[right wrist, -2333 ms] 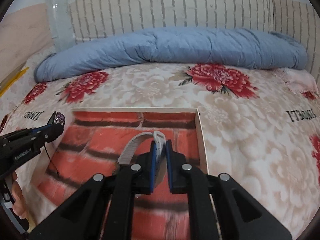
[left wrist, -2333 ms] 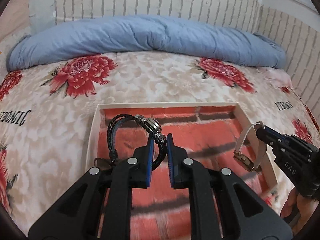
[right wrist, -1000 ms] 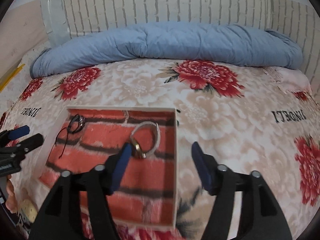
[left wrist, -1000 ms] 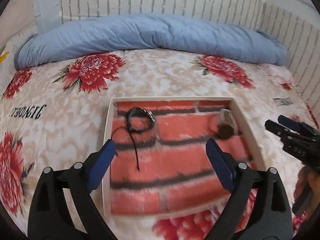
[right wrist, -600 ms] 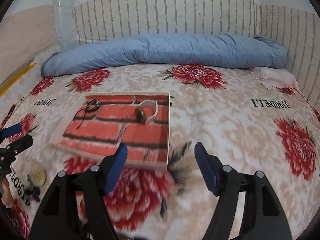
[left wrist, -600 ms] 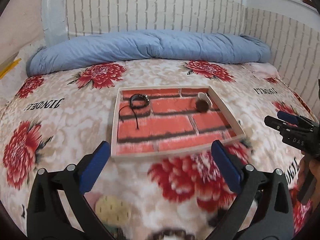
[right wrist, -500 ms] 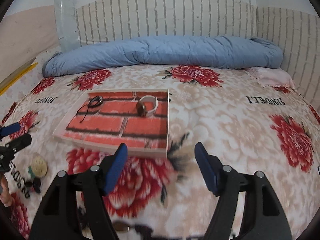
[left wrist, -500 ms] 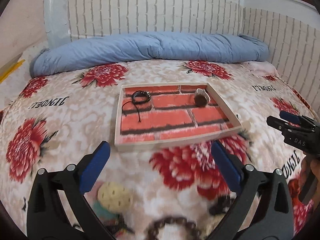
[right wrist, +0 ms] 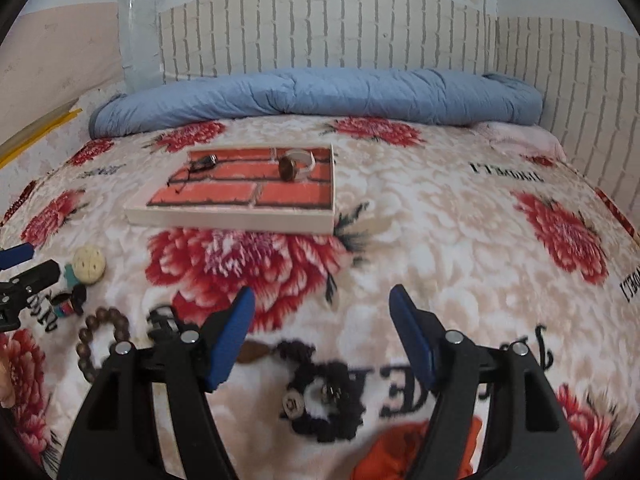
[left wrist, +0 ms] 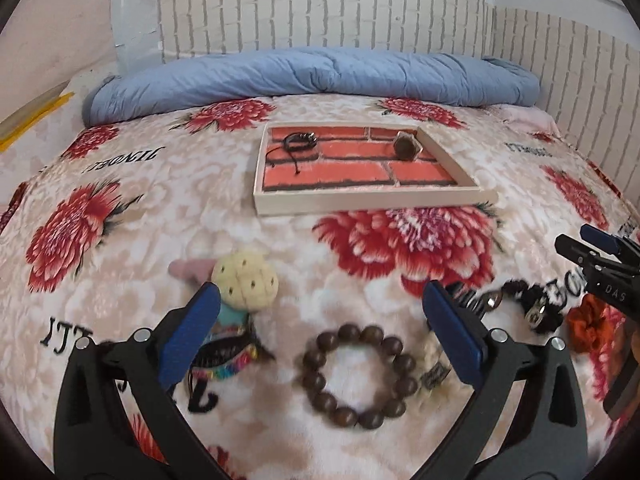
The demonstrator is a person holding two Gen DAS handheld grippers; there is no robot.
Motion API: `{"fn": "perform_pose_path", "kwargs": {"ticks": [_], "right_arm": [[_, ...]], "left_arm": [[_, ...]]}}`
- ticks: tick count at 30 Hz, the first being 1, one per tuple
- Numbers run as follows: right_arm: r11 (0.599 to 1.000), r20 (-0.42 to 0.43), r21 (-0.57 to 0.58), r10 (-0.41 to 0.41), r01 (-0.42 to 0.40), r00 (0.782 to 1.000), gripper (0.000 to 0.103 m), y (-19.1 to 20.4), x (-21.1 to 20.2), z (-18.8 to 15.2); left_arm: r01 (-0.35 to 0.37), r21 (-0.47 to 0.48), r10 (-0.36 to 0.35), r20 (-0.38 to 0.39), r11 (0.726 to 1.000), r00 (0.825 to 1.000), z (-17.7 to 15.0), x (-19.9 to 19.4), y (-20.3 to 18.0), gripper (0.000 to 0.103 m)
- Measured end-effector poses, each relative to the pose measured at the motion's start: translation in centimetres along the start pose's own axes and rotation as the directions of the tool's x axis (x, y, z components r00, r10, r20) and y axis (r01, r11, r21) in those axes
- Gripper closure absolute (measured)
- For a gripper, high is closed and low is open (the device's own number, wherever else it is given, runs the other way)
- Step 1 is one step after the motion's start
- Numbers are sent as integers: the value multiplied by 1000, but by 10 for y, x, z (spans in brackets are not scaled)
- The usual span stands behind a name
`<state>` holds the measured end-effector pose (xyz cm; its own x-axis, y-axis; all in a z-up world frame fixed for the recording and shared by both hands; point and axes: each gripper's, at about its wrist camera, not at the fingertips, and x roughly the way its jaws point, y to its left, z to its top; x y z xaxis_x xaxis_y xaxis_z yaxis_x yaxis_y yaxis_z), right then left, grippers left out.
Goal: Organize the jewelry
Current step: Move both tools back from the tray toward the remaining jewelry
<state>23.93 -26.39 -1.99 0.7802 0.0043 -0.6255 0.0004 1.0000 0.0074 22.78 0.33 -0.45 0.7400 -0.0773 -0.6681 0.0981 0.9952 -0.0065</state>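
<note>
A brick-patterned tray (left wrist: 372, 200) (right wrist: 240, 216) lies on the bed. In it are a black cord bracelet (left wrist: 298, 143) (right wrist: 203, 162) and a white-strap watch (left wrist: 405, 147) (right wrist: 294, 166). Near me lie a brown bead bracelet (left wrist: 356, 376) (right wrist: 100, 336), a cookie-shaped charm (left wrist: 245, 284) (right wrist: 89, 269), a black scrunchie (left wrist: 532, 308) (right wrist: 324, 396) and an orange scrunchie (right wrist: 416, 452). My left gripper (left wrist: 320, 336) is open above the bead bracelet. My right gripper (right wrist: 322, 336) is open above the black scrunchie. Both are empty.
The bed has a floral blanket (left wrist: 400, 240). A rolled blue quilt (left wrist: 312, 76) lies along the brick-patterned headboard. A wall runs along the right side (left wrist: 580, 80). A small dark clasp piece (right wrist: 164, 324) lies by the bead bracelet.
Both grippers let go of the bracelet and the watch in the tray, opened, and pulled back toward the near edge of the bed. More jewelry has come into view.
</note>
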Motion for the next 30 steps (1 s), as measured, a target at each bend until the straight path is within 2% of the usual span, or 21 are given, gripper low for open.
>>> {"fn": "perform_pose_path", "kwargs": {"ticks": [4,10,12,15,18,22,30], "right_arm": [[1000,-32,28,-7,8,999,34,-6,7,-18],[999,-62,17,-29,30,998,35,-9,16,-41],[999,-72,-1,-42,42,997,36,-11,18,-46],[998,-76,-21,-65,63,995,45,-14,18,-48],[997,-81,-23,-69,67,994,47,-17,19,-50],[998,-101,-29,-65,63,993,50,-17,25,-54],[998,-135,-25,-58,55,989,54,-18,35,-56]], "left_arm": [[6,-21,-6,-23,1000,1000,-20,7,3,6],[5,-37,-8,-82,999,997,-48,25,2,19],[7,-42,-11,-96,999,995,-53,29,2,20],[9,-55,-14,-101,998,995,-58,31,4,20],[14,-64,-21,-120,998,993,-63,37,7,23],[25,-84,-38,-156,996,987,-65,46,10,34],[24,-98,-41,-172,995,984,-65,54,11,39]]}}
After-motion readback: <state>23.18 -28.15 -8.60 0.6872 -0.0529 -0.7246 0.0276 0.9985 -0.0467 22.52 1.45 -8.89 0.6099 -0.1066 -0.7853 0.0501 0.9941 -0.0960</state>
